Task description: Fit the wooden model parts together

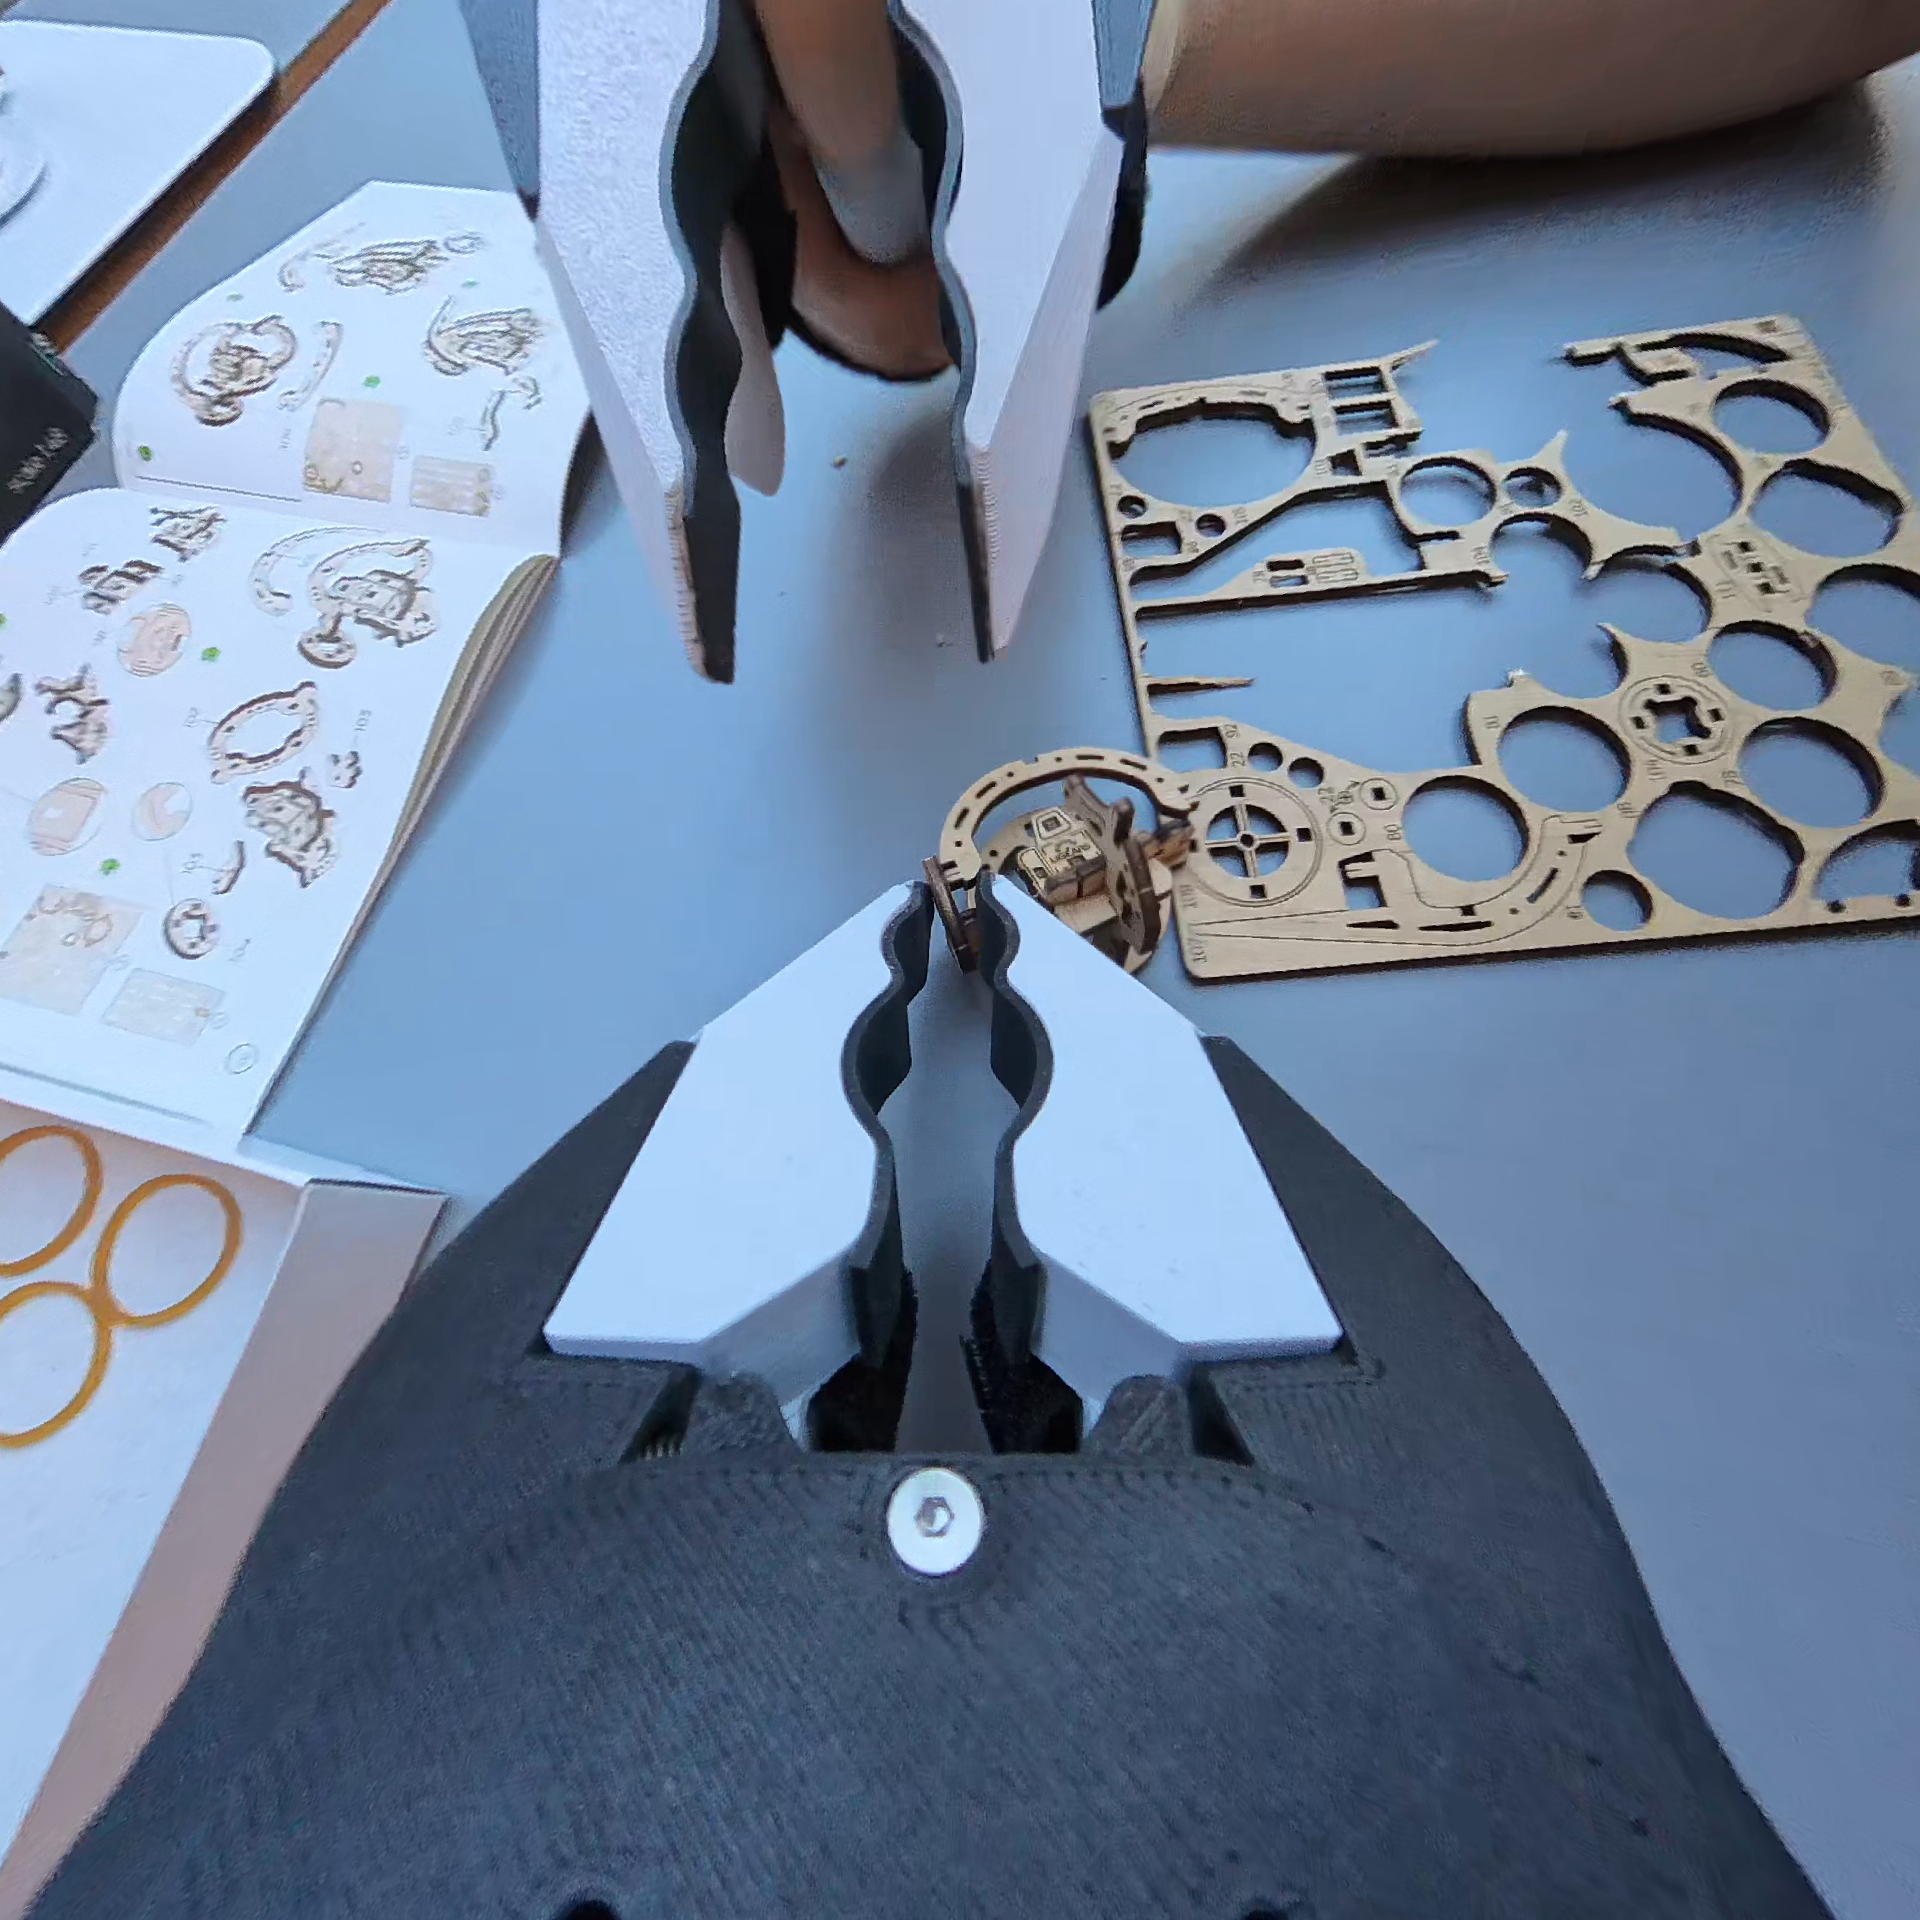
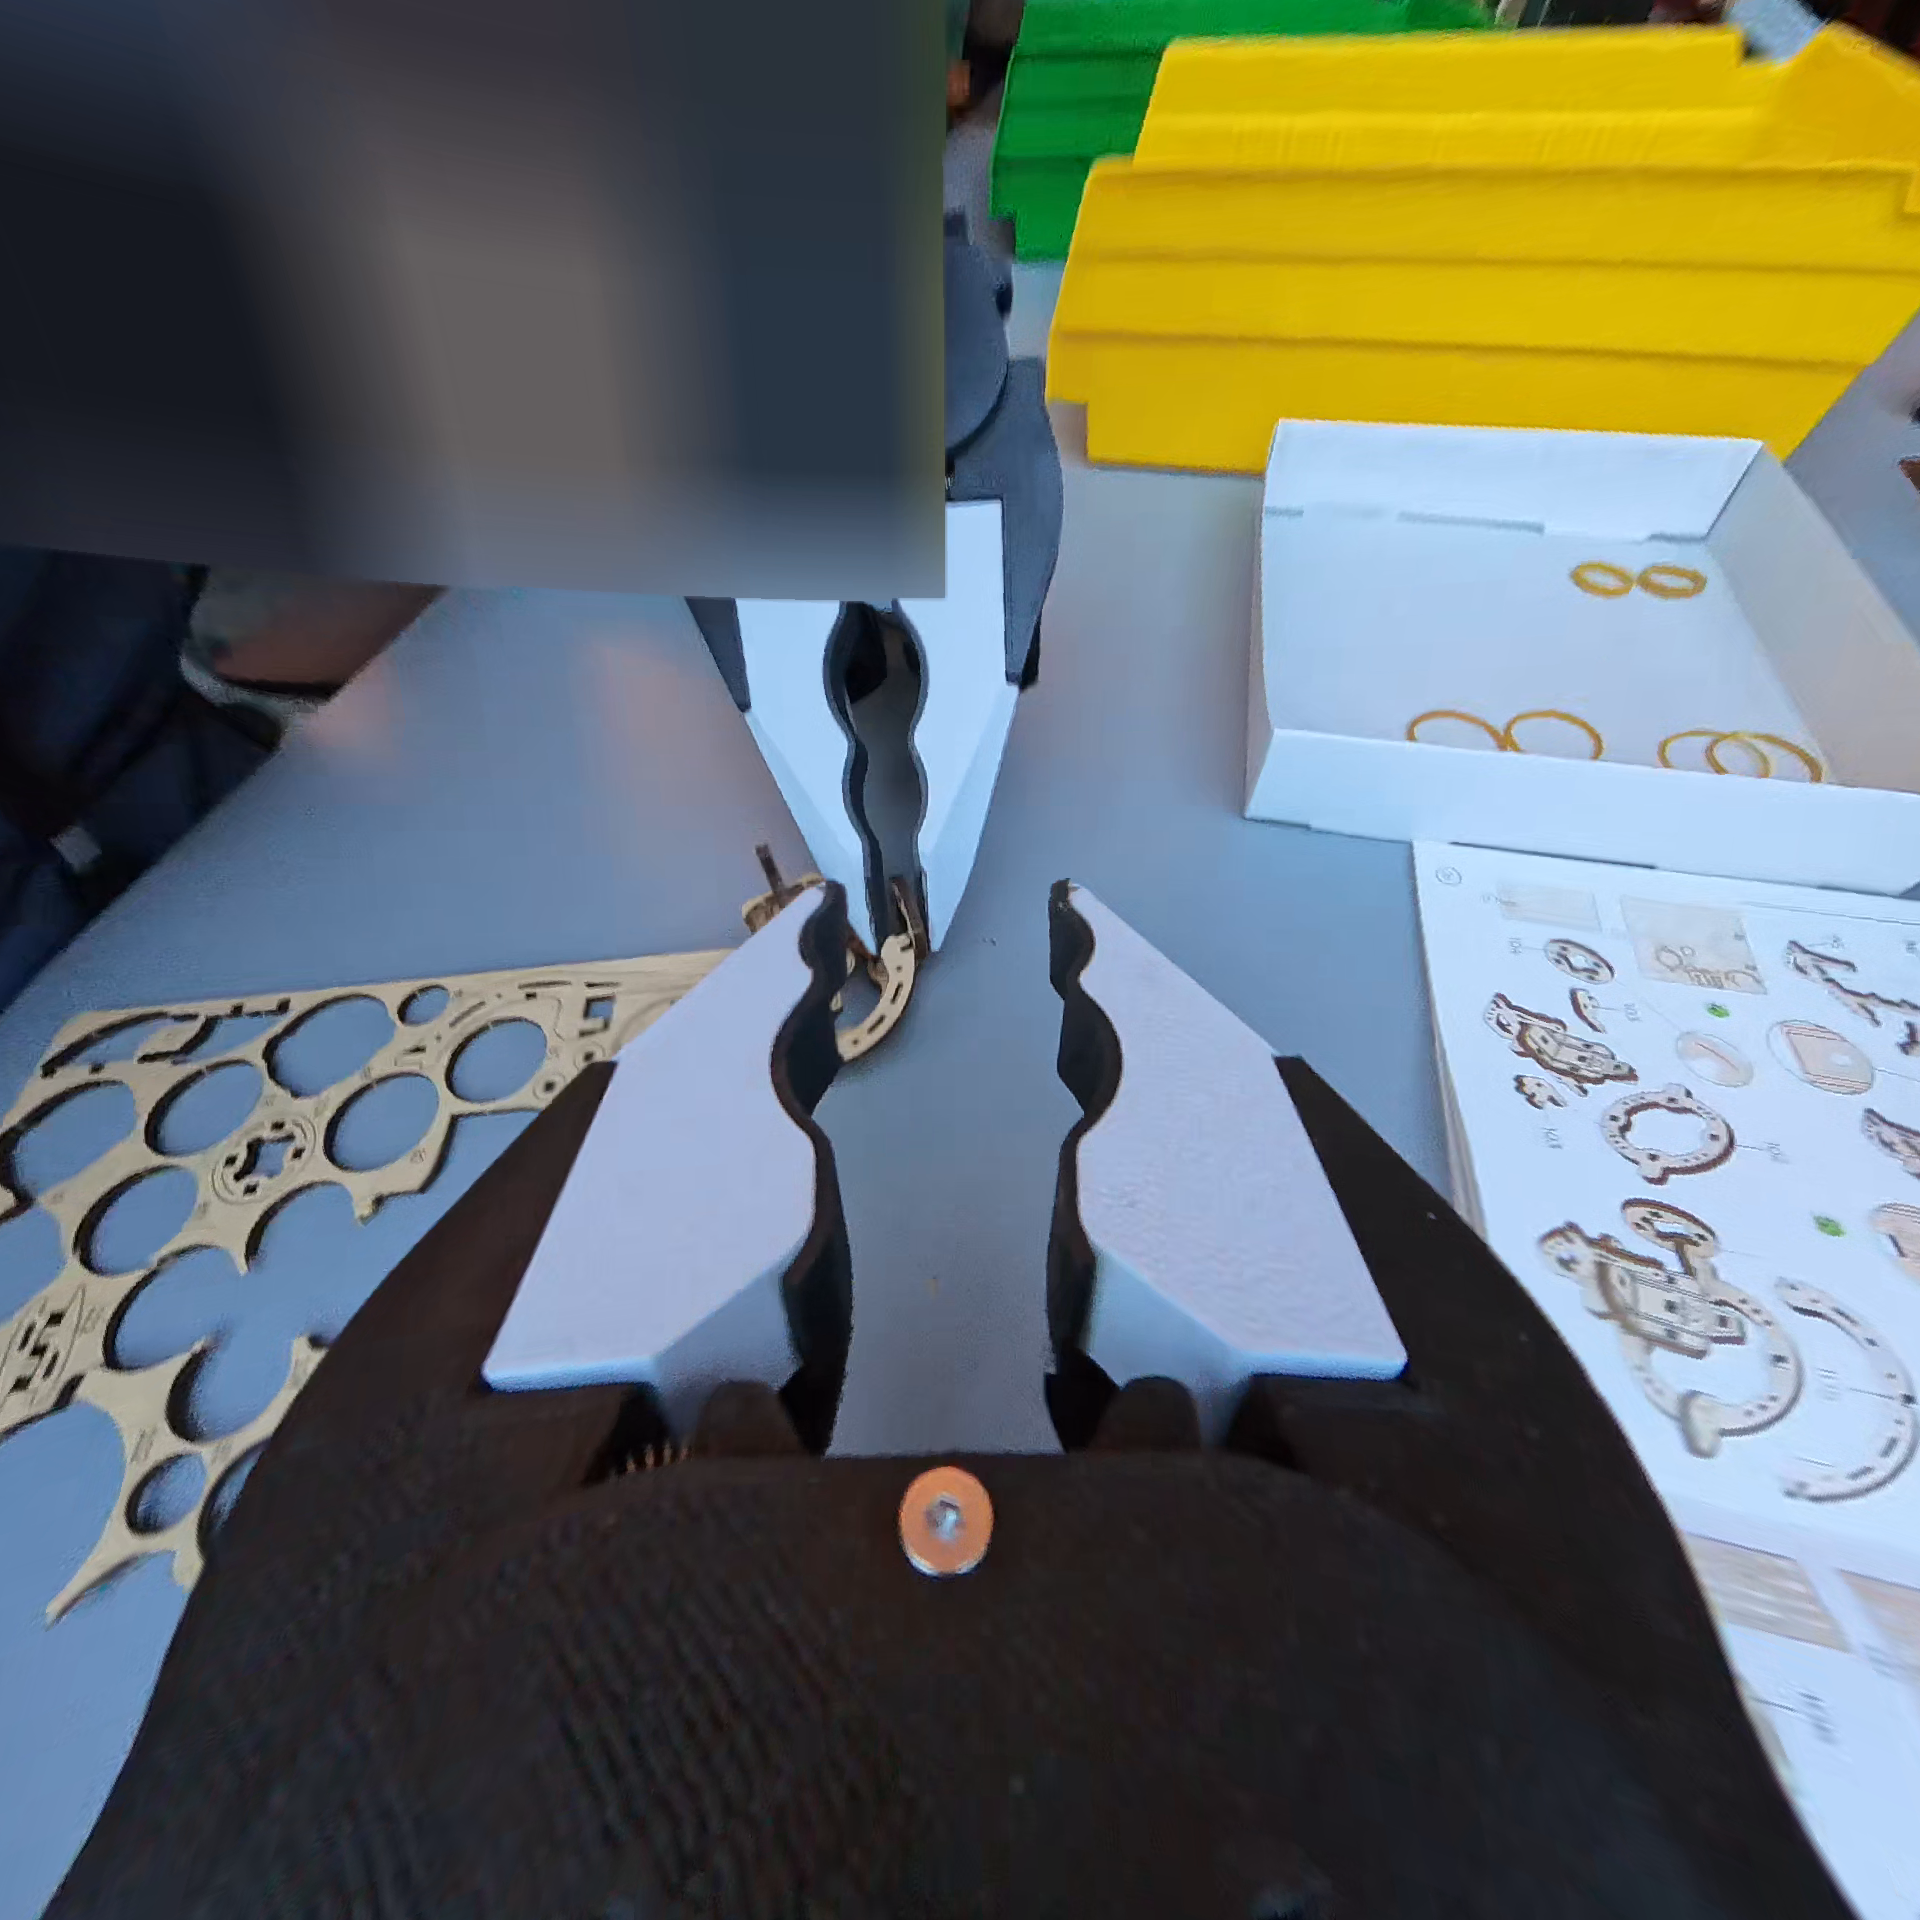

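The left wrist view looks steeply down from close above the grey worktop [image 1: 623, 831], along its own gripper [image 1: 954, 914], facing the other gripper [image 1: 852, 655] at 12 o'clock. The right wrist view sits lower and flatter, facing back. Both share the cut-out wooden sheet [image 1: 1558, 644] [image 2: 260, 1122], the instruction booklet [image 1: 208, 727] [image 2: 1662, 1143] and the small model [image 1: 1070, 852] [image 2: 883, 987].

I see a matte grey tabletop [image 2: 1143, 727] under soft light, with yellow bins [image 2: 1455, 291] and green bins [image 2: 1070, 125] stacked along its far edge.
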